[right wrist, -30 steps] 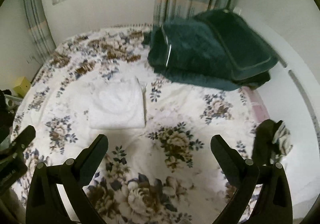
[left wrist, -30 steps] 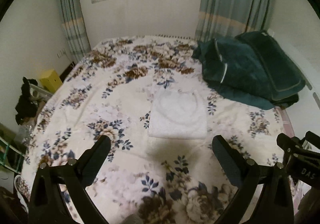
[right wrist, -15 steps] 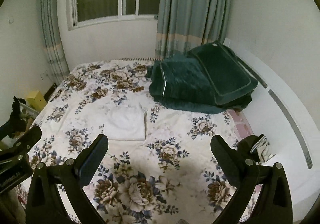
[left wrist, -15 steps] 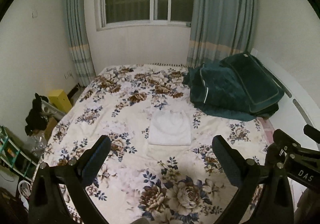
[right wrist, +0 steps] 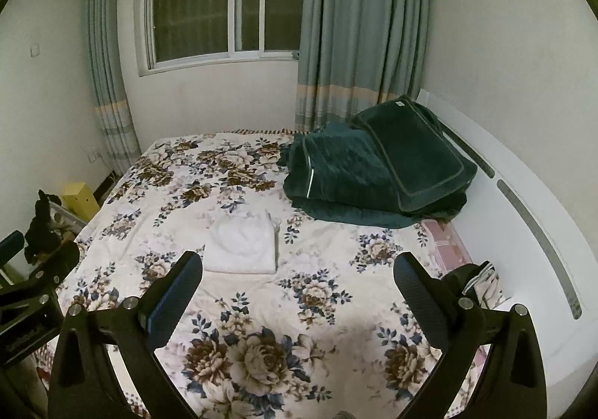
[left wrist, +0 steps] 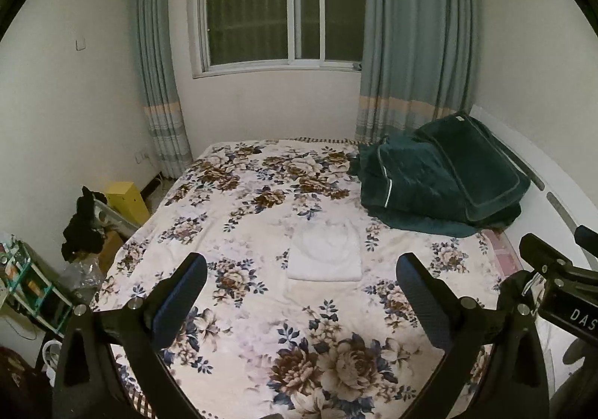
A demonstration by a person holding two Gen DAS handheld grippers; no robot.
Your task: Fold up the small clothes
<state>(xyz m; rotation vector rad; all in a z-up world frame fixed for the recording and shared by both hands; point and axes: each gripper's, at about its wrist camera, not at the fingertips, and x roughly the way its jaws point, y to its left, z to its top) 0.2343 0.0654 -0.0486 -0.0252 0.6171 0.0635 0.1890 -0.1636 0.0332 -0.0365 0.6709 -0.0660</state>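
Observation:
A white garment [left wrist: 325, 253] lies folded into a neat rectangle in the middle of the floral bed [left wrist: 239, 232]; it also shows in the right wrist view [right wrist: 241, 245]. My left gripper [left wrist: 301, 292] is open and empty, held well back and above the near end of the bed. My right gripper [right wrist: 299, 290] is also open and empty, held back the same way. Neither touches the garment.
A dark green quilt and pillow [left wrist: 437, 176] are piled at the bed's far right by the white headboard [right wrist: 523, 217]. Dark clothing [right wrist: 474, 282] lies at the bed's right edge. A yellow box [left wrist: 127, 200], a rack and clutter [left wrist: 82, 228] stand left of the bed. Window and curtains behind.
Both grippers have pulled back and up away from the folded white garment, so the whole bed, window and walls have come into view. The garment lies unchanged.

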